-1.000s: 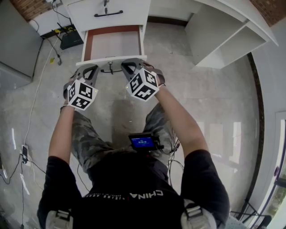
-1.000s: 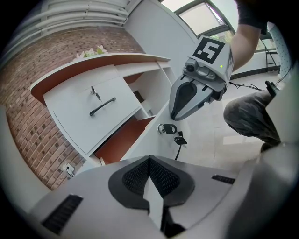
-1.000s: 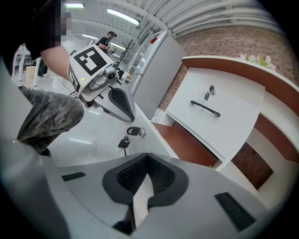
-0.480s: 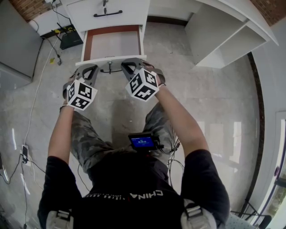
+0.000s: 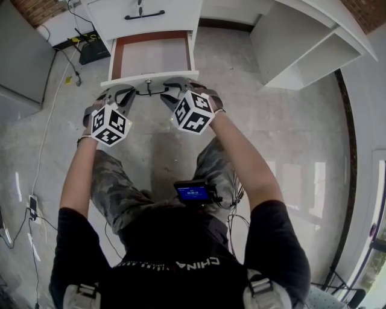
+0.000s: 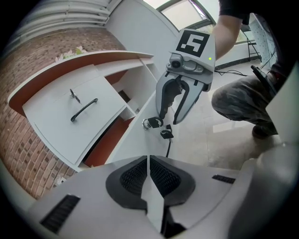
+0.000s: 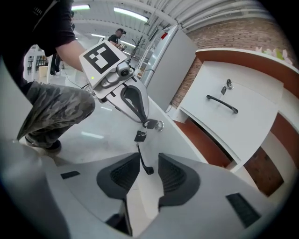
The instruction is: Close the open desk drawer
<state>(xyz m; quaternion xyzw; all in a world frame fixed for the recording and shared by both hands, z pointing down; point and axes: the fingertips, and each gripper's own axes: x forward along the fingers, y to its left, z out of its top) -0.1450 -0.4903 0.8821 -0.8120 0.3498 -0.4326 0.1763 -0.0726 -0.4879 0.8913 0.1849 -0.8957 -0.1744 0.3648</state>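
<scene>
The open drawer (image 5: 151, 55) has a white front (image 5: 123, 79) and red-brown side walls, and it is pulled out toward me. A black handle (image 5: 151, 93) and a key in its lock (image 6: 152, 123) sit on that front. My left gripper (image 5: 118, 92) is at the front's left part, its jaws shut with nothing between them (image 6: 148, 163). My right gripper (image 5: 178, 88) is at the handle's right end. Its jaws (image 7: 148, 164) stand open around the end of the black handle (image 7: 143, 159), with the pads clear of it.
Above the open drawer is a shut white drawer (image 5: 145, 15) with its own black handle. A white desk shelf (image 5: 301, 48) stands at the right and a grey cabinet (image 5: 21, 54) at the left. A black box with cables (image 5: 95, 52) lies on the floor. My knees are just below the grippers.
Both grippers have edged a little closer to the drawer front, and the left one has rolled slightly. The drawer looks as far out as before.
</scene>
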